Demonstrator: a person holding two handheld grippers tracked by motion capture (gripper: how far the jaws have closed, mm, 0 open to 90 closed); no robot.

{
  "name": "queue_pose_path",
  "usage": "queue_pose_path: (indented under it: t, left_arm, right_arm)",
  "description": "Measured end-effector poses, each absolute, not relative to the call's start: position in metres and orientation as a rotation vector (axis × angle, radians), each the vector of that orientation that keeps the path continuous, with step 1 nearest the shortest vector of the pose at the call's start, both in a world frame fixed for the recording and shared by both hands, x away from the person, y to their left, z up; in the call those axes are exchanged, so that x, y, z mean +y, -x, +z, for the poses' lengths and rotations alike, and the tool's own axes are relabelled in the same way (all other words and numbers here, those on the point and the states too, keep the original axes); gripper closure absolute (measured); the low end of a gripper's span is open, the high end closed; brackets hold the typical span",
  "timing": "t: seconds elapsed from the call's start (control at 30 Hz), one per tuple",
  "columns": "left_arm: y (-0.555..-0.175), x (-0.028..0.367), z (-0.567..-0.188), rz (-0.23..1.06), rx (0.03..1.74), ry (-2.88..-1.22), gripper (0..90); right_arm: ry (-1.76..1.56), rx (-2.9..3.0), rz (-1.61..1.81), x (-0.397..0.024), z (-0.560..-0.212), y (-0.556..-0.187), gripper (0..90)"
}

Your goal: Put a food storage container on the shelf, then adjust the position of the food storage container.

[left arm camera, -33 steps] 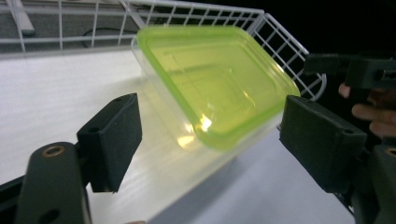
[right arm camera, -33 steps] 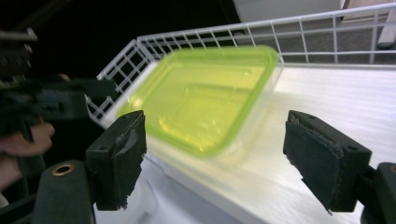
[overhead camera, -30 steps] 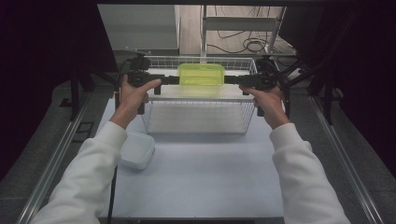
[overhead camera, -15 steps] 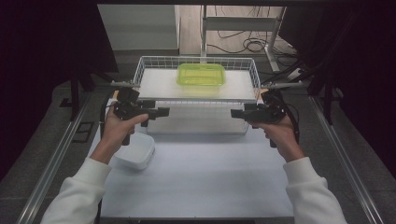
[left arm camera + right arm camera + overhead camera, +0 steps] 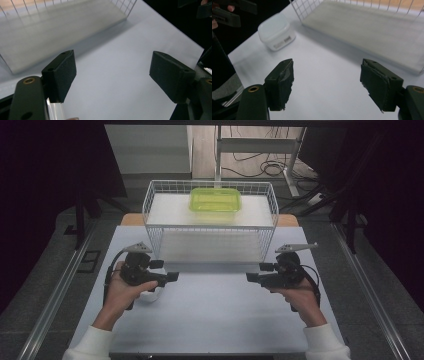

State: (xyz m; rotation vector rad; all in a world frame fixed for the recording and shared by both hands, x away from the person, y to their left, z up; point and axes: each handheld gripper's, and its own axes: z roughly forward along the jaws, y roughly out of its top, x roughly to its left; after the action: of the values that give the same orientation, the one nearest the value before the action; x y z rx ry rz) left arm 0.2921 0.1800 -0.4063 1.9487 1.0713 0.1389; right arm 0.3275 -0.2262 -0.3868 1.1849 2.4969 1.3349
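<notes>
At the lower half of the high view, I am holding my left gripper (image 5: 170, 277) and right gripper (image 5: 252, 278) back from the wire basket (image 5: 150, 205), both jaws spread wide and empty; a second ago they were up at its rim. I judge the basket placed. I am counting one basket, one green container (image 5: 215, 200) inside at upper centre, one white tub (image 5: 276, 33).

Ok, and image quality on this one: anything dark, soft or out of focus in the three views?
High view: evenly lit white table, surroundings nearly black, green container crisp. Left gripper view: wire basket soft and hazy, its fingers sharp, top right corner dark. Right gripper view: white box slightly soft, basket blurred, worn pads in focus.
</notes>
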Motion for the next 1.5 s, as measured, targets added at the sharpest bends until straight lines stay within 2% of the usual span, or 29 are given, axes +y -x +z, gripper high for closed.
queue_pose_path:
  t: [0.37,0.53,1.2,1.3,1.5]
  left_arm:
    - [-0.293,0.184,-0.44,0.089,1.093,-2.048,20.8]
    - [-0.291,0.187,-0.444,0.106,1.116,-2.05,21.0]
    - [-0.295,0.203,-0.44,0.14,1.16,-2.025,23.2]
    - [-0.301,0.204,-0.437,0.202,1.196,-2.055,24.4]
    - [-0.306,0.213,-0.437,0.215,1.271,-2.095,28.0]
  right_arm:
    - [-1.232,2.576,1.201,-0.218,-0.425,-0.327,27.1]
    - [-1.236,2.599,1.155,-0.215,-0.435,-0.327,27.1]
    - [-1.265,2.603,1.121,-0.217,-0.447,-0.329,27.1]
    - [-1.275,2.596,1.123,-0.218,-0.447,-0.331,27.1]
    - [-1.298,2.578,1.115,-0.227,-0.449,-0.33,27.1]
